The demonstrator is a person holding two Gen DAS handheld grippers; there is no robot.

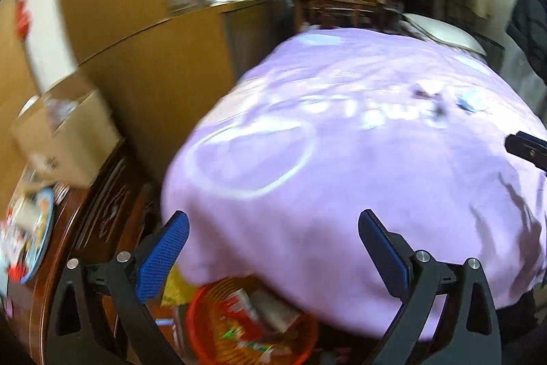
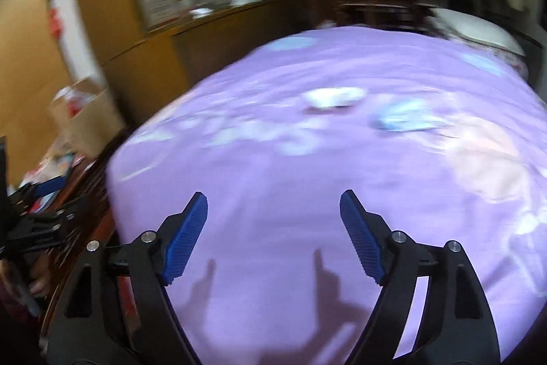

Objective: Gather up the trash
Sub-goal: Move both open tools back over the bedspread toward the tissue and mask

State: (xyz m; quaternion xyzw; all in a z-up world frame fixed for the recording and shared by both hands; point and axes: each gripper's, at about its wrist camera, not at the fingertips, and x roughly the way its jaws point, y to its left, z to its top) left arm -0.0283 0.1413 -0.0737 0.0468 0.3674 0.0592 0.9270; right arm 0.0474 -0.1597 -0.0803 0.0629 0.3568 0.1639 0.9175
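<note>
A bed under a lilac blanket (image 1: 376,159) fills both views (image 2: 307,177). Small bits of trash lie on it: a white crumpled piece (image 2: 333,98) and a pale blue piece (image 2: 403,118) in the right wrist view, dark and pale blue scraps (image 1: 444,101) in the left wrist view. An orange basket (image 1: 246,330) holding wrappers sits on the floor by the bed's near edge, below my left gripper (image 1: 273,224), which is open and empty. My right gripper (image 2: 273,204) is open and empty above the blanket. Both views are blurred.
A dark wooden side table (image 1: 85,228) with a blue plate (image 1: 41,235) and clutter stands left of the bed. A cardboard box (image 1: 68,135) sits on it. Wooden cabinets (image 1: 154,57) run along the left wall. The other gripper shows at the right edge (image 1: 530,149).
</note>
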